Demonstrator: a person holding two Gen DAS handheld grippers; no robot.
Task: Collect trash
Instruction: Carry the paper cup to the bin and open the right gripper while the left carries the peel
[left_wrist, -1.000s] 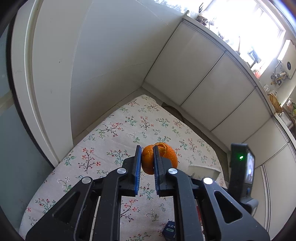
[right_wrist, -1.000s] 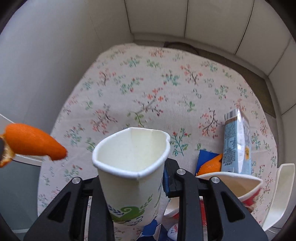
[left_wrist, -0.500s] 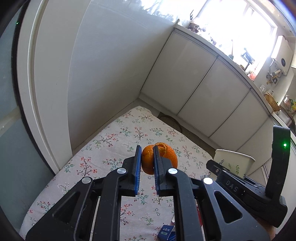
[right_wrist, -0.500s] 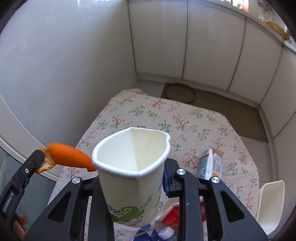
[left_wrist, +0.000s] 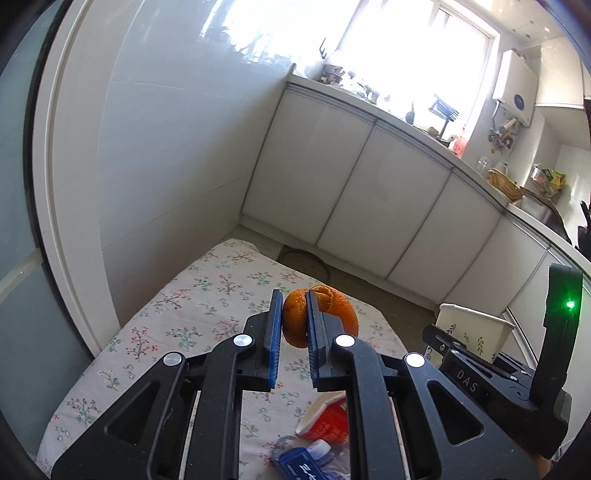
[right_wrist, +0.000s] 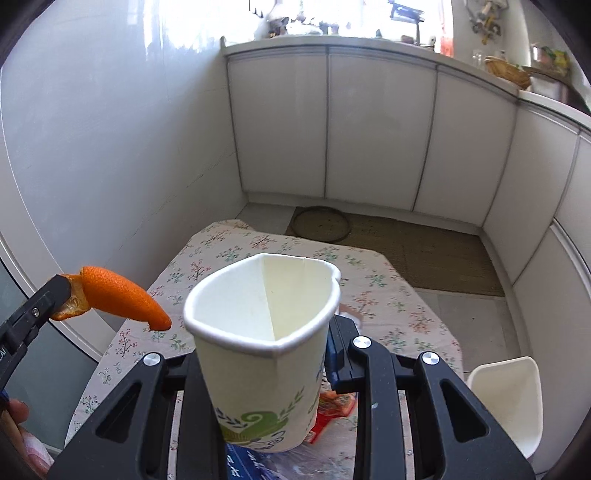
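With the left gripper (left_wrist: 291, 325) clamped on the orange peel (left_wrist: 321, 314), carry it toward 3 o'clock over the paper cup (right_wrist: 262, 332) squeezed in the right gripper (right_wrist: 266, 354), then release.

left hand-held gripper (left_wrist: 291, 325): clamped, raised | right hand-held gripper (right_wrist: 266, 354): clamped, raised alongside

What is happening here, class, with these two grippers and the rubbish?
A person is clearing rubbish with two handheld grippers. The left gripper pinches a piece of orange peel in the air. The right gripper grips a squashed paper cup, mouth up, beside the peel. More wrappers and a carton lie on the flowered tablecloth below.
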